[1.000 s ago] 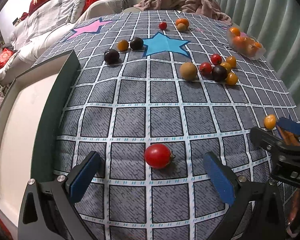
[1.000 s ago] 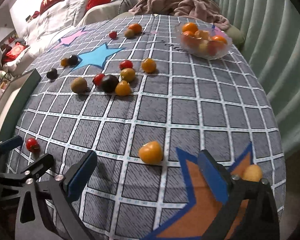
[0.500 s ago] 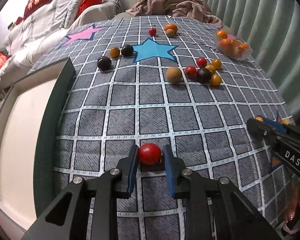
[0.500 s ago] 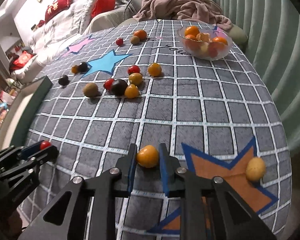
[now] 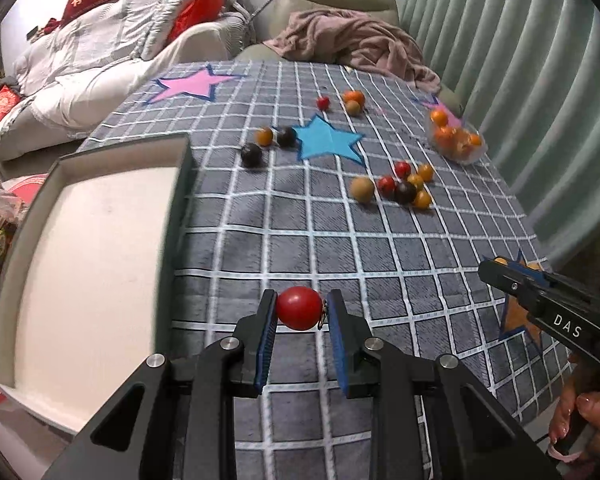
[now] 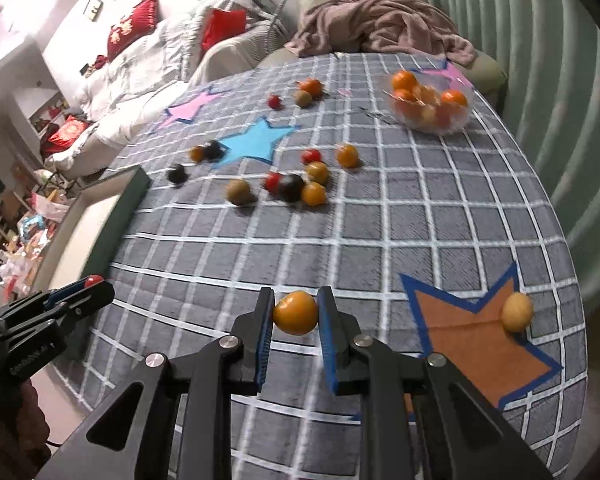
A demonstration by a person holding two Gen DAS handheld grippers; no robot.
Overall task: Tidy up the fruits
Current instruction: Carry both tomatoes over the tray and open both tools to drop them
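The left tongs (image 5: pixel 300 312) are closed narrow on a red tomato (image 5: pixel 299 307), their blue pads pressing it from both sides just above the checked cloth (image 5: pixel 340 240) that covers the counter. To their left lies a tray (image 5: pixel 180 200) with a dark green rim and a pale, bare floor, its near wall close beside the held tomato.

The right tongs (image 6: pixel 294 314) are likewise narrow, gripping an orange tomato (image 6: pixel 296 312) between their pads, a little clear of the cloth. Just to the right, a pale yellow fruit (image 6: pixel 517 312) rests on the orange star (image 6: pixel 468 344) printed on the cloth.

Farther back, a cluster of loose fruits (image 6: pixel 292 184) sits in the middle of the counter: red, dark, orange and brownish ones, several touching each other. Two dark fruits and a small orange one (image 6: pixel 198 154) lie by the blue star (image 6: pixel 256 138), and three more sit near the far edge. A clear bowl (image 6: pixel 430 106) holding orange and yellow fruits stands at the far right, well apart from both tongs. A person's fingers (image 5: pixel 580 424) show at the right edge of the left view, under the other tool.
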